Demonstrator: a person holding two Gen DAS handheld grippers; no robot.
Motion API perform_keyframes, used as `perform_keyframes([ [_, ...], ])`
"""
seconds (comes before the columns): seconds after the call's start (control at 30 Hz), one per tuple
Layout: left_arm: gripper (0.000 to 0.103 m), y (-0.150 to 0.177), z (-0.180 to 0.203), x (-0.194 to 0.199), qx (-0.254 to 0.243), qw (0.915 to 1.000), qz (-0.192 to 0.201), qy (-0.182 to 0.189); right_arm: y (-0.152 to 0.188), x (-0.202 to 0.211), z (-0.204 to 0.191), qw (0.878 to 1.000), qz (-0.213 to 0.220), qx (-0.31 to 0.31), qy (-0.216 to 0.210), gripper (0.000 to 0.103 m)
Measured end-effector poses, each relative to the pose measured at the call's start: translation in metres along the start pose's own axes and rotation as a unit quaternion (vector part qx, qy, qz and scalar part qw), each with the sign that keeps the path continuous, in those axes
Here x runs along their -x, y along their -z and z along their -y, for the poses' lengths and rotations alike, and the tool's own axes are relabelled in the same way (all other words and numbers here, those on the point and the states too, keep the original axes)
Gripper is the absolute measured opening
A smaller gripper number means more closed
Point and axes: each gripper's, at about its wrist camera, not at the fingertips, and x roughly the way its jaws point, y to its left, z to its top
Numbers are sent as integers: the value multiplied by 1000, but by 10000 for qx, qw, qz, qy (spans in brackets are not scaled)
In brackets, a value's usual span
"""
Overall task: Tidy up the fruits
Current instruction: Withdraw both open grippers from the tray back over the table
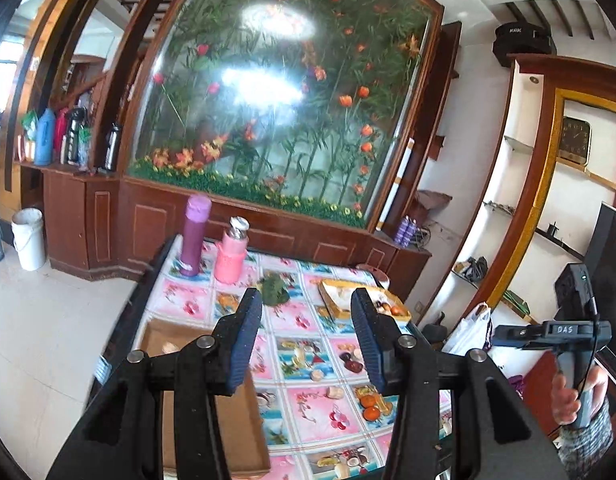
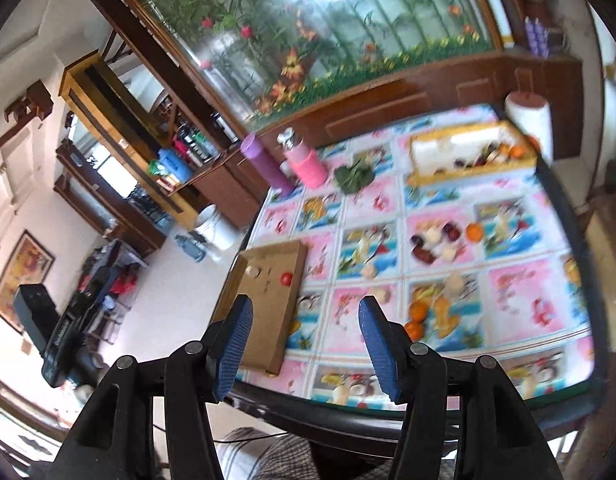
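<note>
Behind the table (image 1: 212, 304), covered with a flowered cloth, a big arched glass panel (image 1: 284, 92) shows bamboo and orange flowers, and bright light reflects on it. Dark wooden cabinets (image 1: 108, 224) stand under it. The floor (image 1: 40, 320) is pale and shiny. A white bucket (image 1: 28, 238) stands there. A clock (image 1: 574, 140) hangs on the right wall.

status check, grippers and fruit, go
Left gripper open, empty. Right gripper open, empty, above table edge. Oranges loose on cloth; red fruit in cardboard tray. Nothing in the way.
</note>
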Motion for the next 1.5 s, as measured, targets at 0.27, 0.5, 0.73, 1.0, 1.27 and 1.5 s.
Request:
perform_keyframes([
  [0.27, 48, -75, -45, 88, -364, 9893, 438, -1343, -36, 121, -55, 9863, 764, 700, 1283, 71],
  [0.5, 49, -159, -82, 134, -772, 9280, 518, -3608, -82, 243, -114, 9536, 1446, 1082, 2408, 72],
  [0.73, 55, -177, -103, 156, -972, 8806, 802, -4568, -111, 333, -156, 8944, 2677, 1232, 3365, 89],
  [1.0, 74, -56, -60, 61, -1359, 9428, 191, -3037, -53, 188, -60, 9132, 1636, 1679, 3334, 89],
  [1.27, 75, 88, 8, -90, -868, 9852, -759, -1271, 34, -36, 88, 9681, -184, 1094, 2249, 87],
  [1.5, 67, 167, 52, -207, -749, 9792, -1760, -679, 72, -163, 144, 9763, -672, 1006, 1792, 55],
])
